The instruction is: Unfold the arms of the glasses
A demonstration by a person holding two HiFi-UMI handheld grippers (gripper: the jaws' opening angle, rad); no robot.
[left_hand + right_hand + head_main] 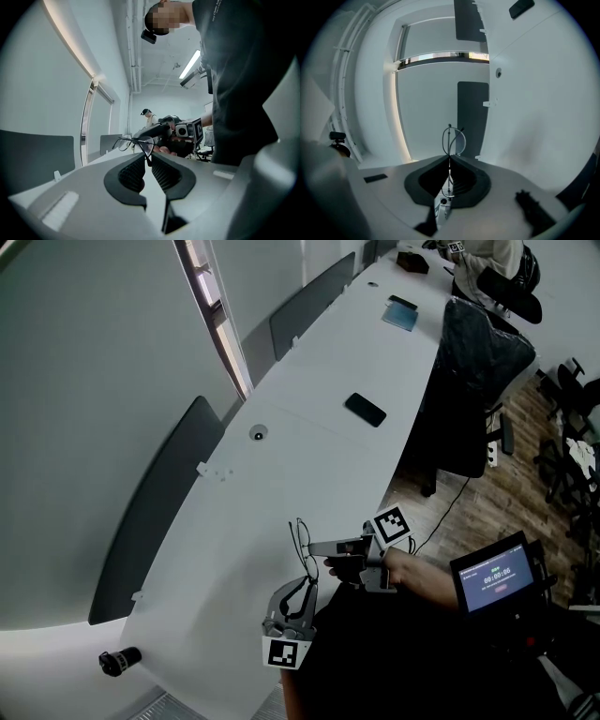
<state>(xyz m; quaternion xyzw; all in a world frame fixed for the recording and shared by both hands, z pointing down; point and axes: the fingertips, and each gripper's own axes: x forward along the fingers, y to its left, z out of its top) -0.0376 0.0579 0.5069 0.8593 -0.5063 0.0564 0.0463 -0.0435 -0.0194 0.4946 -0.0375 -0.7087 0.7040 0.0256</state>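
Glasses, one pair, thin dark wire-rimmed (302, 545), are held in the air over the near end of the long white table (309, 442), between my two grippers. My right gripper (321, 557) is clenched on the frame, which sits edge-on between the pads with the lens rims standing past the tips. My left gripper (302, 592) is clamped at its tips on the end of one dark arm, which runs from the frame down to my jaws. Table surface carries one flat black phone (365, 410) and, farther off, one blue-grey notebook (401, 315). Two dark grey divider panels (155, 512) line its far edge. One black office chair (473, 381) stands beside it.
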